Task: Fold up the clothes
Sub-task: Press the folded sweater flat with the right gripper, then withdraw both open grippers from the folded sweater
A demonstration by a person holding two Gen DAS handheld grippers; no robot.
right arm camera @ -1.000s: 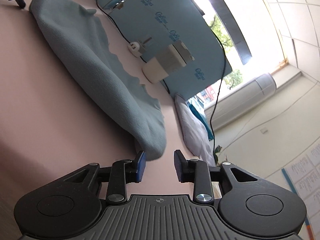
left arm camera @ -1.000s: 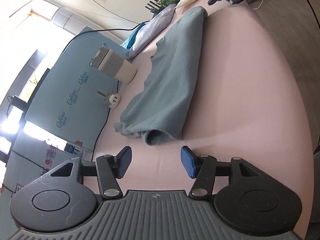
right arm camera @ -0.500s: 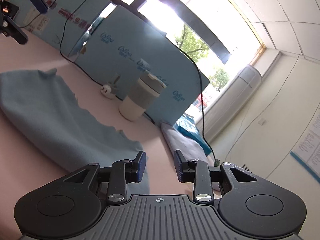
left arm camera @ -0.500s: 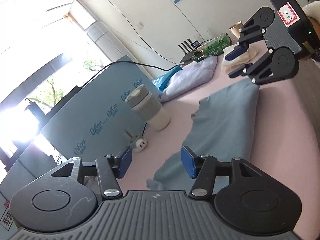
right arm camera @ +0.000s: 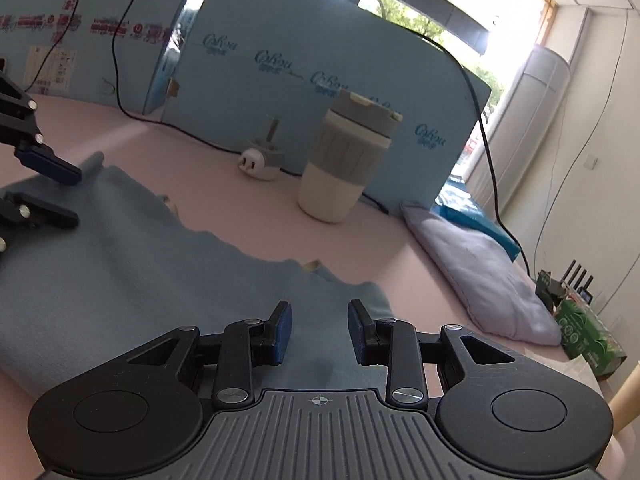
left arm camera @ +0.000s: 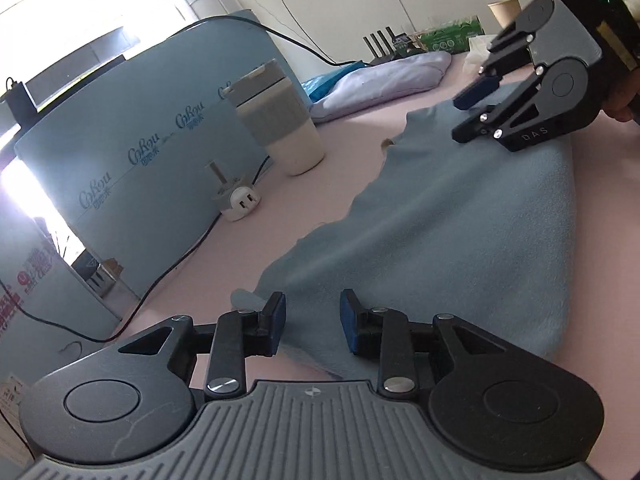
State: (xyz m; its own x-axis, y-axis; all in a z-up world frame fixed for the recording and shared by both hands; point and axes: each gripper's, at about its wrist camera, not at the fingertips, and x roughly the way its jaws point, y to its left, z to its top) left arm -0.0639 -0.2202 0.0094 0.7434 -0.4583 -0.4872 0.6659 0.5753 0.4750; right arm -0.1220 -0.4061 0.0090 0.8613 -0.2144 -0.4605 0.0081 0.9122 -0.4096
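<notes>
Pink bedding carried a blue garment. Both wrists had rolled level over its ends. The left gripper was closing on nothing; the right gripper gaped, empty, ready to fold.

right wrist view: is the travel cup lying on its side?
No. The travel cup stands upright on the pink table, beyond the far edge of the blue cloth and beside the white plug adapter.

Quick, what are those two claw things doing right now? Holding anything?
Left gripper: fingers closing over the blue garment, nothing pinched yet.
Right gripper: open above the garment's other end, holding nothing.
</notes>
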